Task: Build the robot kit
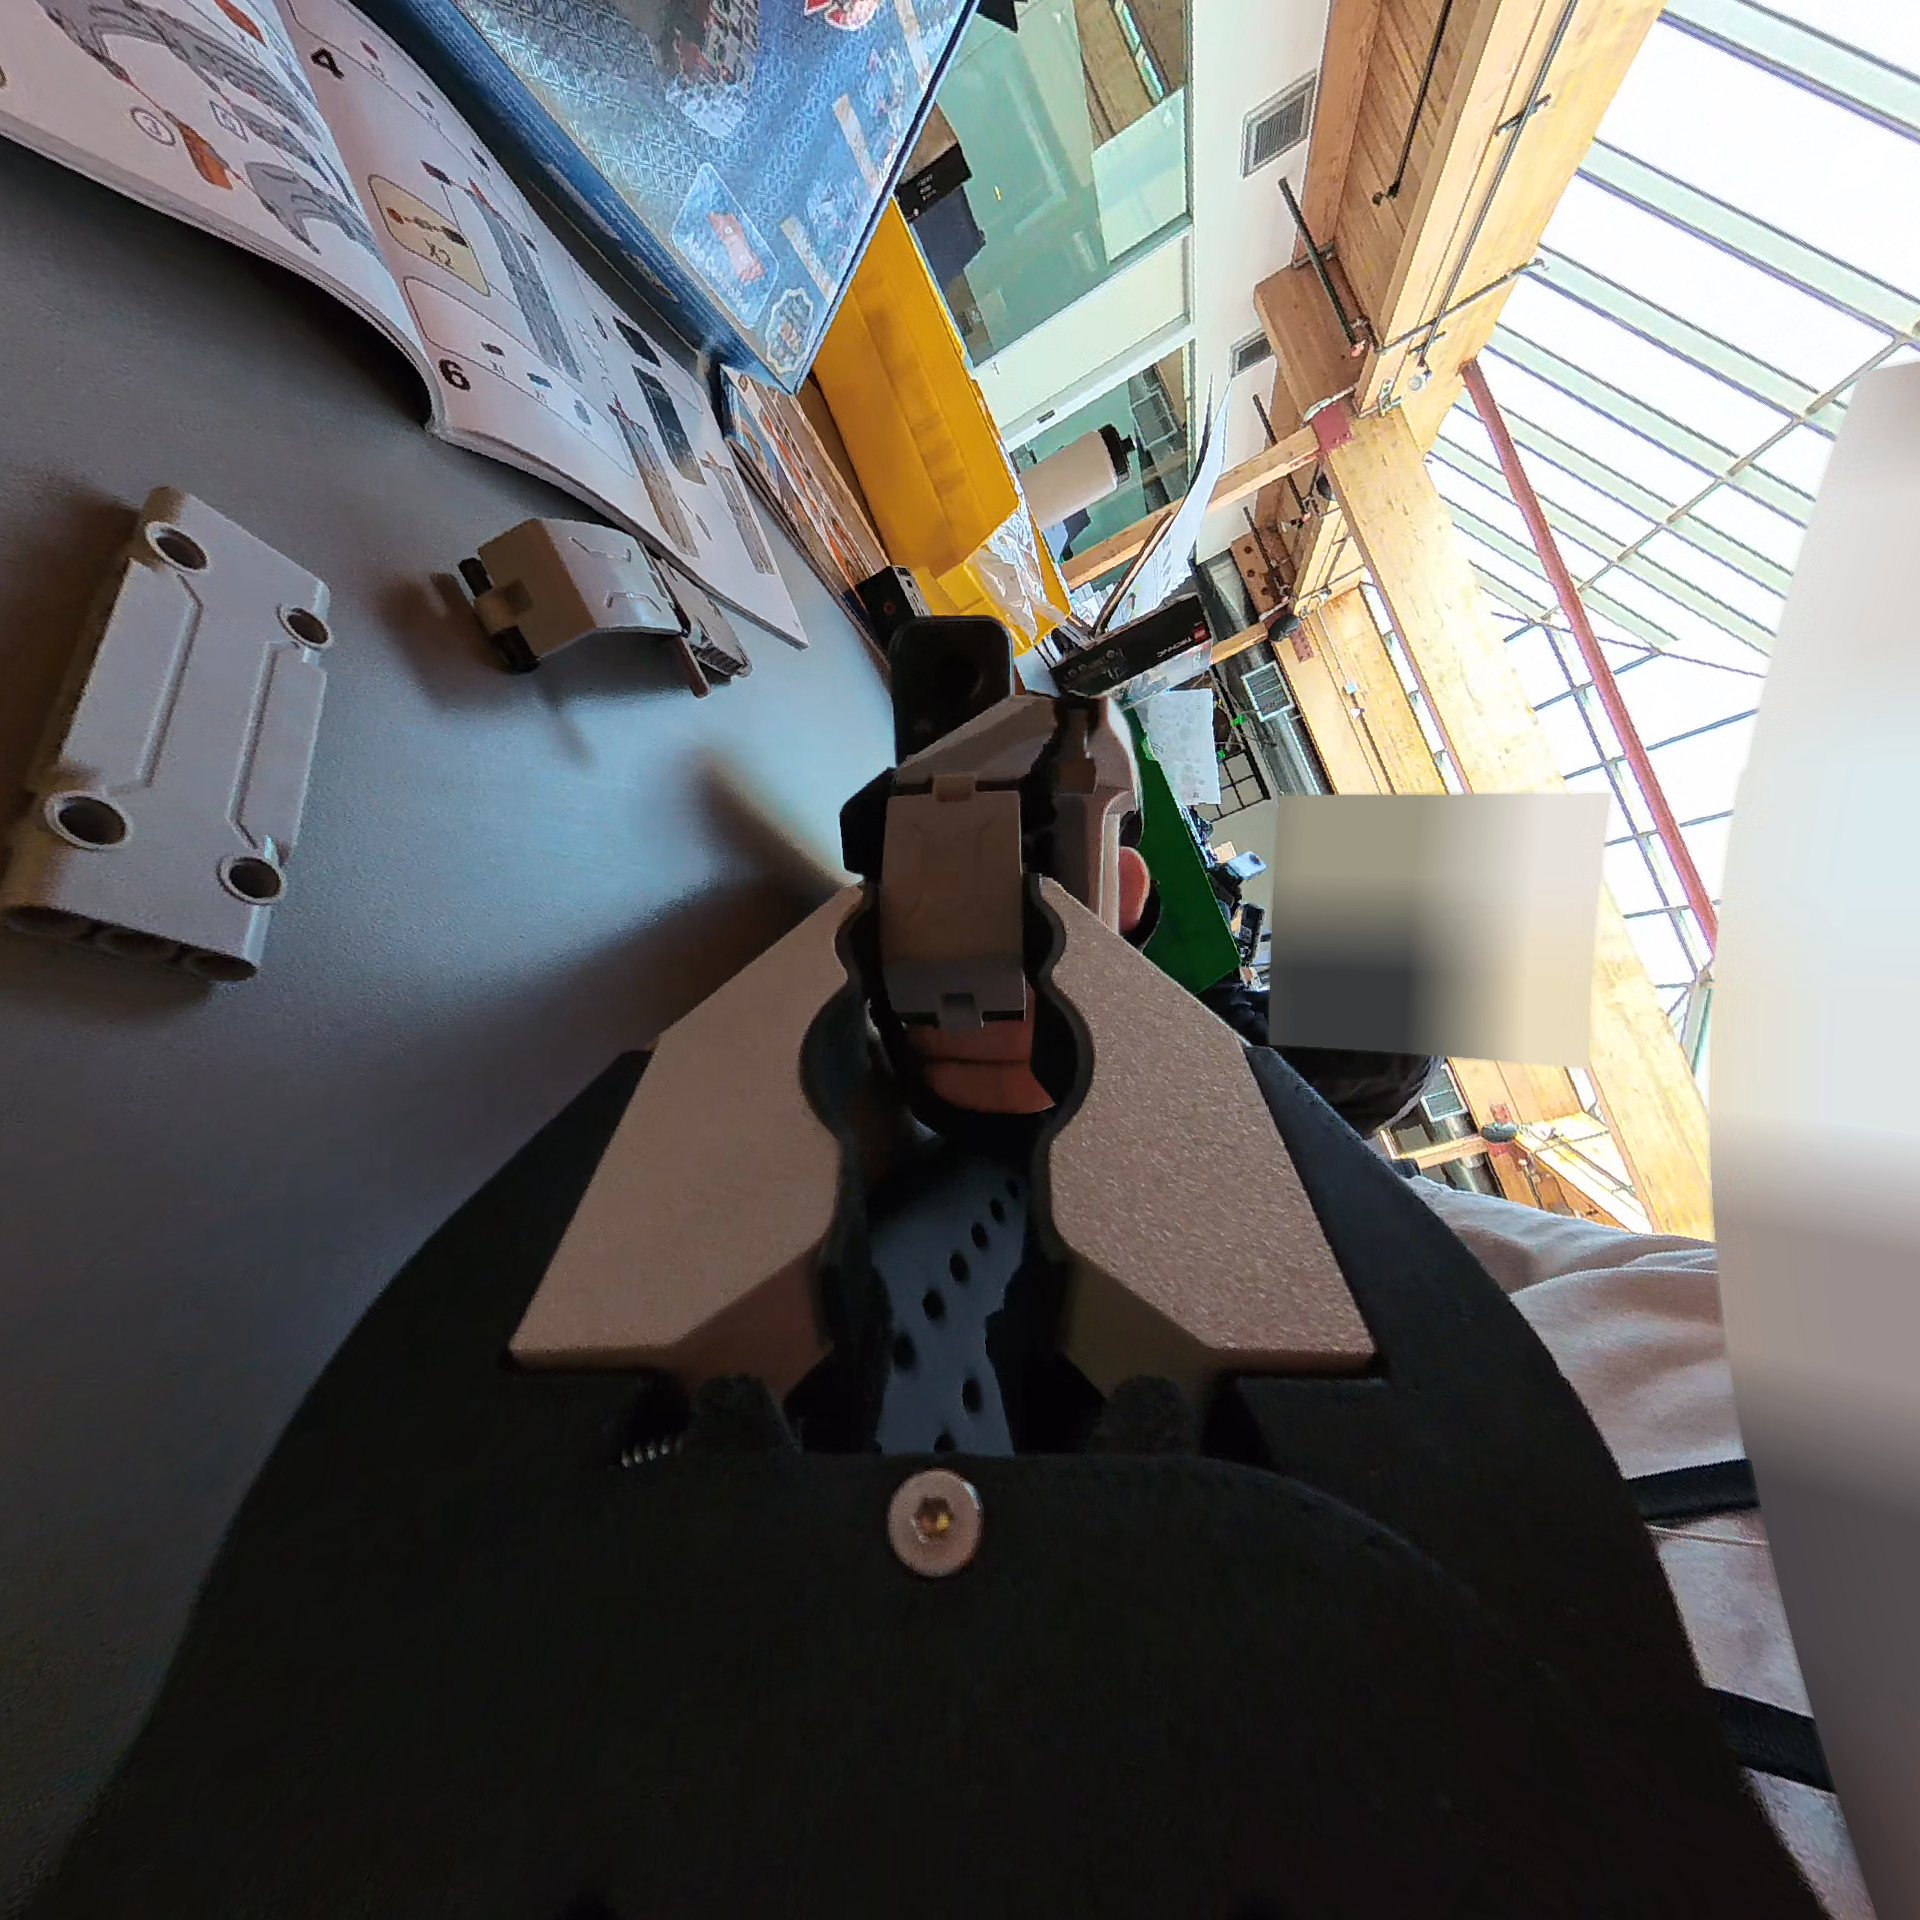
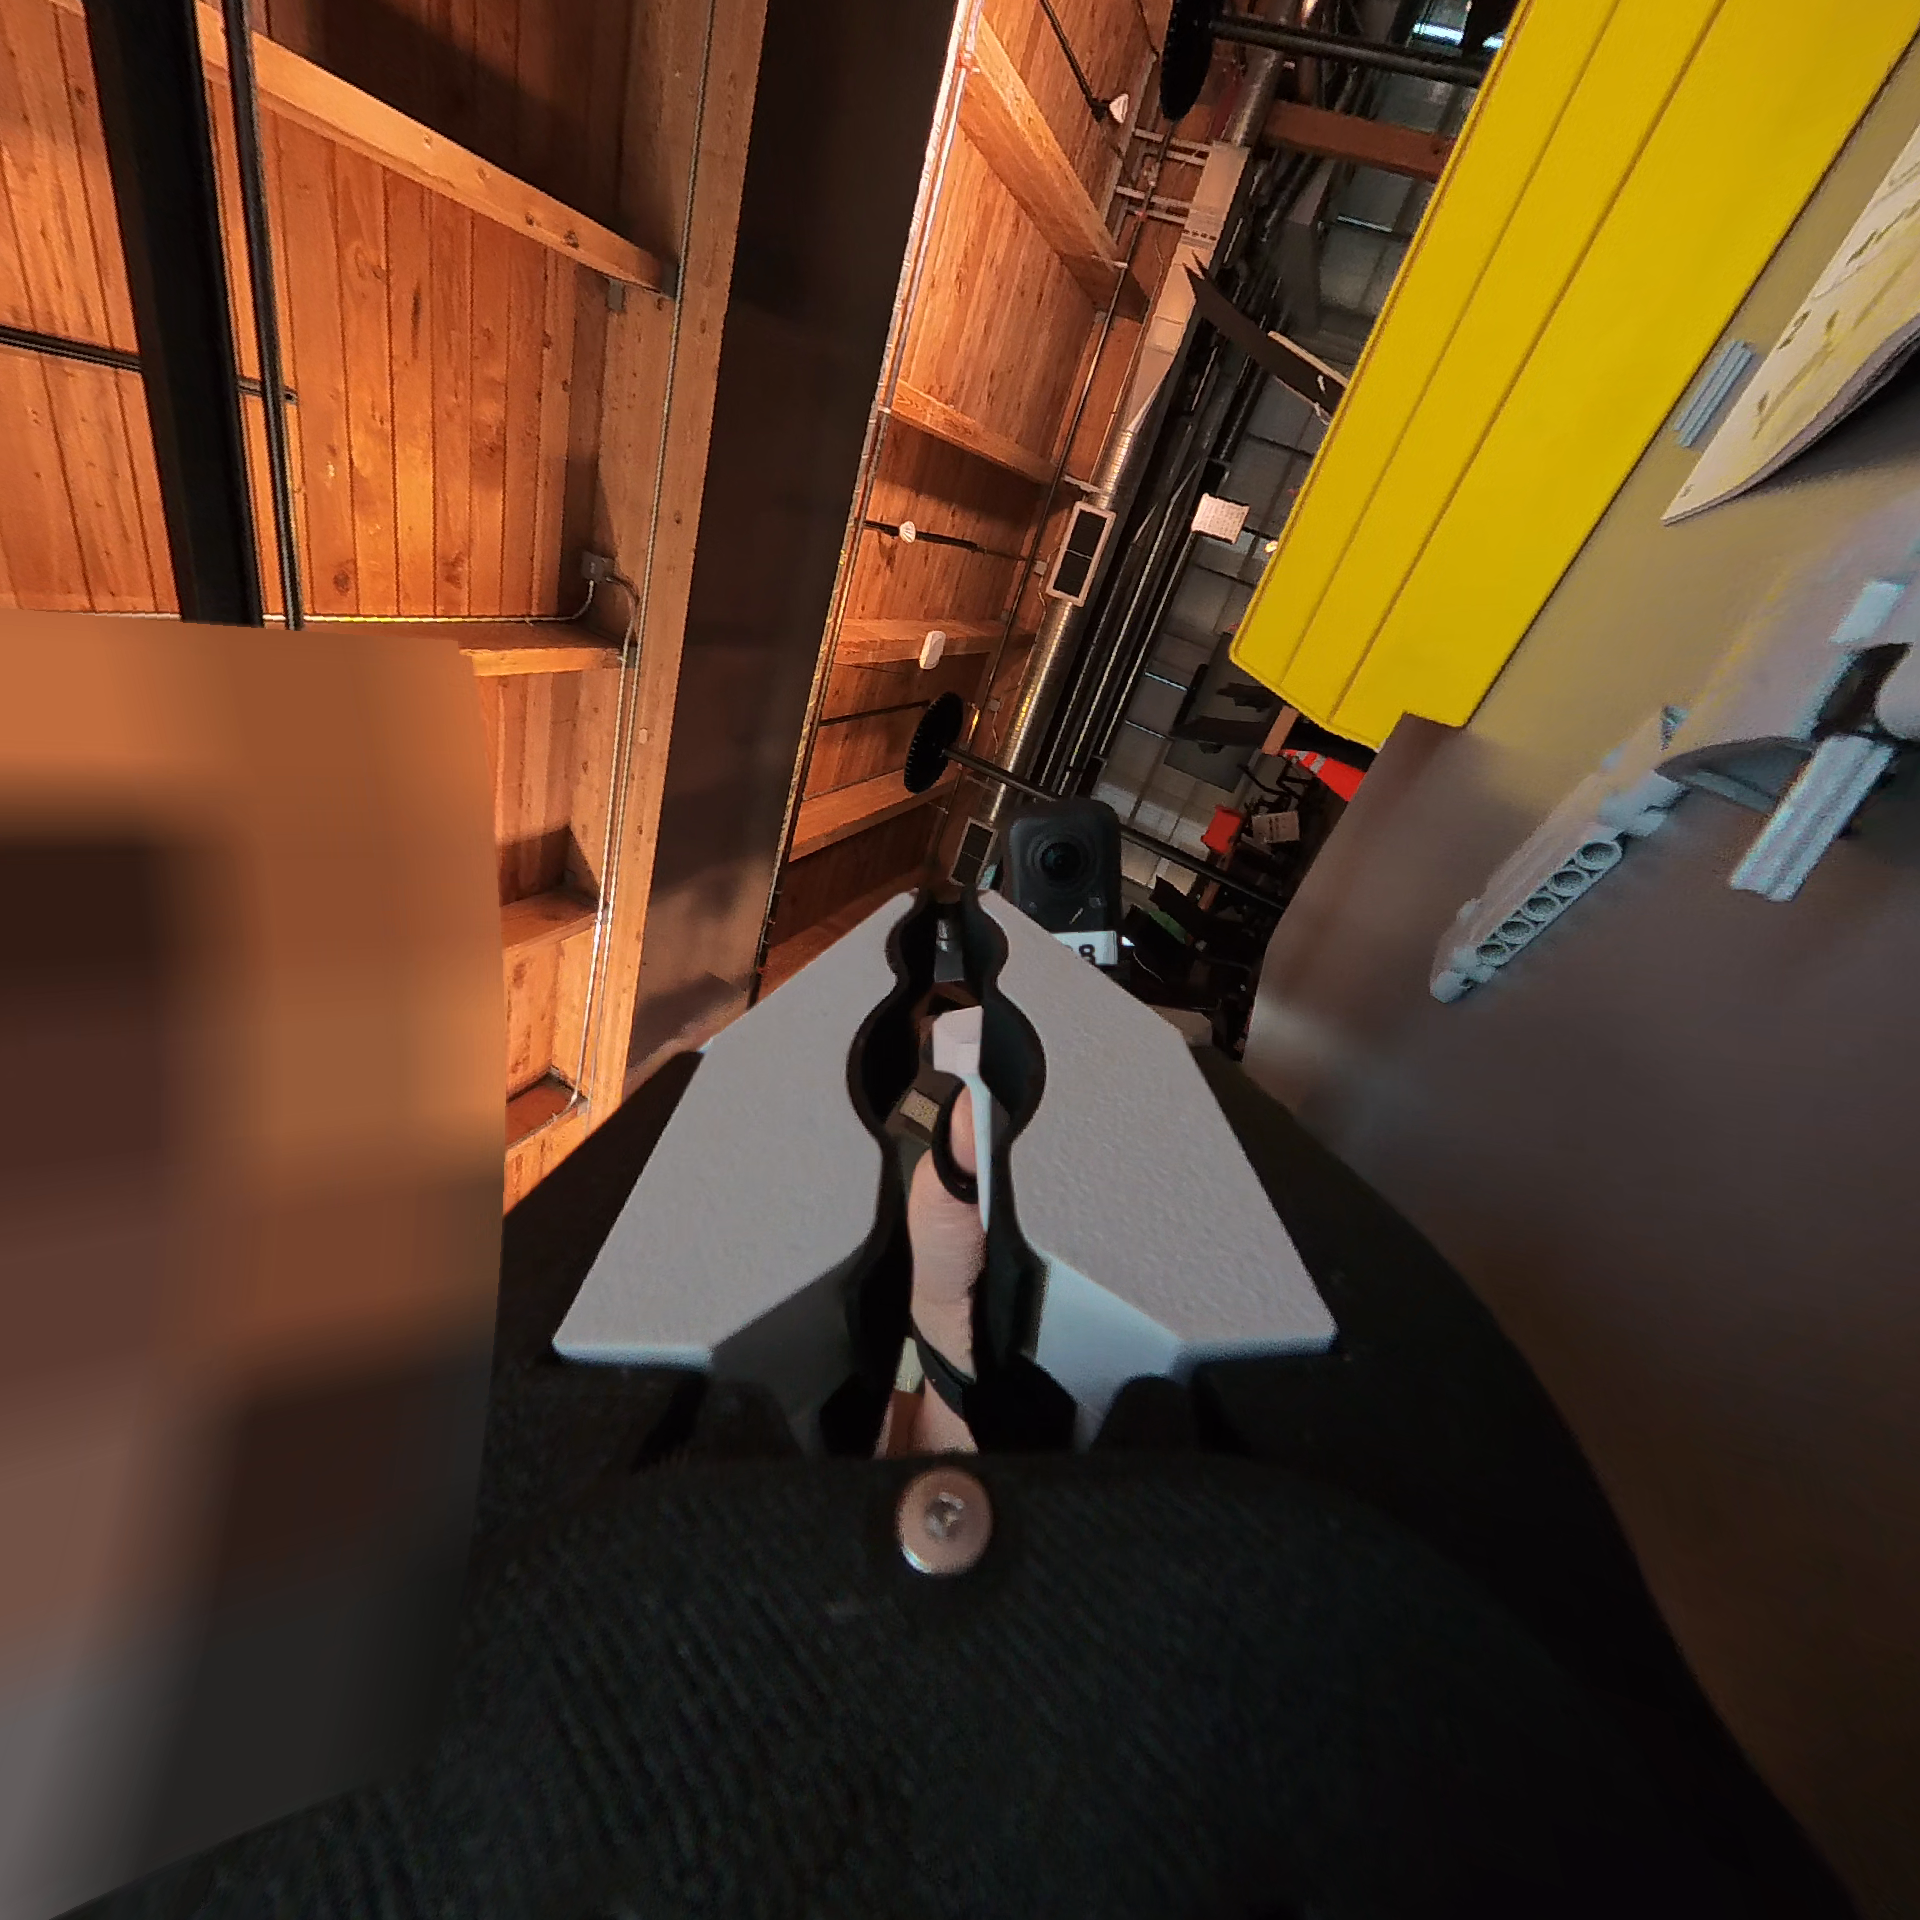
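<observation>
My left gripper is shut on a grey building-toy sub-assembly and holds it above the grey table. A thumb shows behind it. Just beyond, the right gripper's grey fingers and black camera meet the far end of that piece. In the right wrist view my right gripper has its jaws almost together, pinching a small black part at the tips. A thumb and a white piece show through the gap. The left gripper's camera faces it closely.
On the table lie a flat grey panel with four holes, a second grey sub-assembly, an open instruction booklet, a blue box and a yellow bin. Grey beams and the yellow bin show at the right. Left and right tips are no more than a few centimetres apart.
</observation>
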The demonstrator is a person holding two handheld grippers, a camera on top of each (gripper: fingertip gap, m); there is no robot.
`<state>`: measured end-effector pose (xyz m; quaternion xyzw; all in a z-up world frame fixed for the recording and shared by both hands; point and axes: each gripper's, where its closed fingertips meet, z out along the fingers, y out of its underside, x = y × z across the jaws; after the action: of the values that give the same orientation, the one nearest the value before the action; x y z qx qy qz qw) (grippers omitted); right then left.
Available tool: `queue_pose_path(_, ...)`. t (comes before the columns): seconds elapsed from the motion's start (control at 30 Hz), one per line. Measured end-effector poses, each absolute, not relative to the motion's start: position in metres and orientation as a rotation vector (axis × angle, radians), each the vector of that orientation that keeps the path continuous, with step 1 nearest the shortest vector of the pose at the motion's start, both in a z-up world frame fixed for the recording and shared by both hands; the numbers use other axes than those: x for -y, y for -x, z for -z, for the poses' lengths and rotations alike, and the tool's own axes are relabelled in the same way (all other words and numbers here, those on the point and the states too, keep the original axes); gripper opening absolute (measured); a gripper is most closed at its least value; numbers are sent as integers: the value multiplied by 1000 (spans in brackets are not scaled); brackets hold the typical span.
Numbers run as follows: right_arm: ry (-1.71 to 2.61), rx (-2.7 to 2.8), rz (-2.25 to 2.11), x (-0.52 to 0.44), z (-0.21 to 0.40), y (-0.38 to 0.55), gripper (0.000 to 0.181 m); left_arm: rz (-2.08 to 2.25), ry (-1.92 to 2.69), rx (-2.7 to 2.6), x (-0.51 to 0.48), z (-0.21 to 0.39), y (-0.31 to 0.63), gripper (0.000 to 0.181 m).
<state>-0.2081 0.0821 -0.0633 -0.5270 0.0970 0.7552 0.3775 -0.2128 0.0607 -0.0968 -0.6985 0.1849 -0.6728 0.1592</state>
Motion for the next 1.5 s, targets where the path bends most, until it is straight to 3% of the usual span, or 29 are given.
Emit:
queue_pose_path(1.1,1413,-294,-1929,-84,72,207,1,1931,1973,-483,-64,94,217,25)
queue_pose_path(1.5,1525,-85,-1633,-81,71,212,2,1862,1957,-540,-61,94,216,25)
